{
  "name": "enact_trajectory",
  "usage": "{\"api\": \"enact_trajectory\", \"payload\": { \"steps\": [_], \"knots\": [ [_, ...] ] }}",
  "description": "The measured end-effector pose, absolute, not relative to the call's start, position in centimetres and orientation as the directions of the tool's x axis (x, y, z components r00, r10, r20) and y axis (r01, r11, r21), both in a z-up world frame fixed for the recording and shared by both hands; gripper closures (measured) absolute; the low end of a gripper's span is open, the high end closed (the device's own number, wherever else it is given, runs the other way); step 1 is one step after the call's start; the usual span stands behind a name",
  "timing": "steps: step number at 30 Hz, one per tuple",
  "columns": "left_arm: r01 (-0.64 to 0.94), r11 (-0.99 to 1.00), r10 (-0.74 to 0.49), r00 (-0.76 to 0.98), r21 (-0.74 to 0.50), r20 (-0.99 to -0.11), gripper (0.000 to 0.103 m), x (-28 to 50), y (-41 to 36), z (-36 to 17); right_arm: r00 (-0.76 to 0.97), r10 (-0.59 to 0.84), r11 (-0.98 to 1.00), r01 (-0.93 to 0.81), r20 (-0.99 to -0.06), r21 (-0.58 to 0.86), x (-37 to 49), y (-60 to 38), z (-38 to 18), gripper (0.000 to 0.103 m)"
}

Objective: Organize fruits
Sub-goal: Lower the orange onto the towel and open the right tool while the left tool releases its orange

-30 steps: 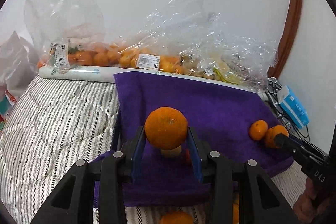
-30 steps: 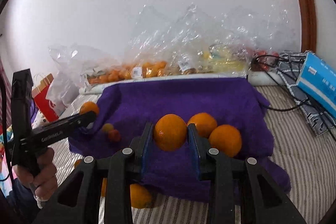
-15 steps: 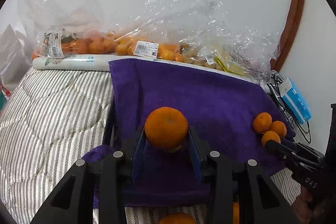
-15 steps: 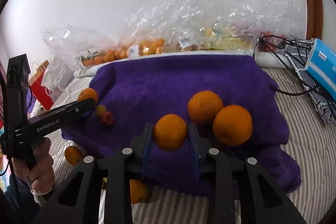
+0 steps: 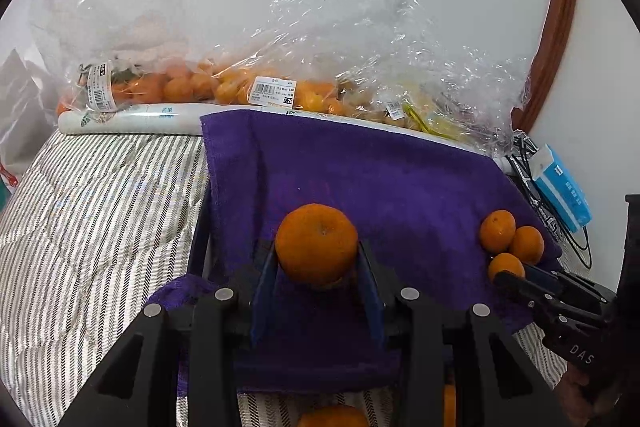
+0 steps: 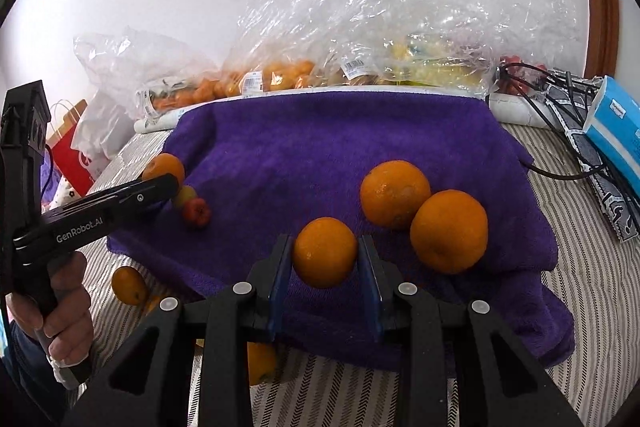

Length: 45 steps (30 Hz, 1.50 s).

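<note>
My left gripper (image 5: 317,259) is shut on a mandarin (image 5: 316,243), held over the near left part of the purple towel (image 5: 380,179). My right gripper (image 6: 325,259) is shut on an orange (image 6: 325,251) above the towel's (image 6: 320,147) front edge. Two larger oranges (image 6: 394,193) (image 6: 449,230) lie on the towel just right of it. A small yellow fruit (image 6: 185,195) and a small red fruit (image 6: 196,213) rest at the towel's left edge, beside the left gripper's (image 6: 170,183) fingers. From the left wrist, the right gripper (image 5: 506,277) shows at the far right by the oranges.
Clear plastic bags of fruit (image 5: 280,83) line the wall behind the towel. Loose oranges (image 6: 129,285) (image 6: 260,363) lie on the striped quilt (image 5: 92,211) in front. A blue box (image 6: 616,127) and black cables (image 6: 536,107) sit at the right; a red paper bag (image 6: 72,151) stands at the left.
Both grippers tipped a little further down and the towel fills more of each view. In the right wrist view the held orange now sits clear of the two oranges on the towel.
</note>
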<state>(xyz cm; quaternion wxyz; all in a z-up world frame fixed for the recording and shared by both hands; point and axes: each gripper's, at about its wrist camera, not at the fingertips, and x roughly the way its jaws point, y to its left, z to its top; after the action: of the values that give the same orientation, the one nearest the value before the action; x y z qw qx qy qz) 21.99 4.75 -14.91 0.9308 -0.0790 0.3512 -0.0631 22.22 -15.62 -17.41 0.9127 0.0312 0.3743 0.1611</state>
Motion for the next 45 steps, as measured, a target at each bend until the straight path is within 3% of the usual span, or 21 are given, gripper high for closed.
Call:
{"api": "enact_trajectory", "payload": {
  "steps": [16, 28, 35, 40, 45],
  "knots": [
    [0.088, 0.977, -0.195, 0.74, -0.195, -0.644, 0.064, 22.1, 4.5, -15.0, 0.67, 0.306, 0.948, -0.277, -0.677, 0.155, 22.2, -15.3, -17.6, 0.07],
    [0.107, 0.976, -0.206, 0.736, -0.19, -0.644, 0.064, 22.1, 4.2, -15.2, 0.675, 0.296, 0.951, -0.275, -0.676, 0.142, 22.4, -15.3, -17.5, 0.062],
    [0.102, 0.975, -0.207, 0.723, -0.195, -0.659, 0.064, 22.3, 4.2, -15.3, 0.714, 0.314, 0.948, -0.278, -0.626, 0.158, 21.8, -15.8, -16.6, 0.055],
    [0.092, 0.972, -0.213, 0.738, -0.218, -0.64, 0.052, 22.0, 4.6, -14.9, 0.729, 0.306, 0.951, -0.261, -0.613, 0.165, 21.8, -16.1, -16.4, 0.055],
    [0.091, 0.968, -0.222, 0.749, -0.235, -0.624, 0.048, 21.9, 4.9, -14.6, 0.735, 0.308, 0.951, -0.25, -0.605, 0.181, 21.7, -16.6, -16.4, 0.055]
  ]
}}
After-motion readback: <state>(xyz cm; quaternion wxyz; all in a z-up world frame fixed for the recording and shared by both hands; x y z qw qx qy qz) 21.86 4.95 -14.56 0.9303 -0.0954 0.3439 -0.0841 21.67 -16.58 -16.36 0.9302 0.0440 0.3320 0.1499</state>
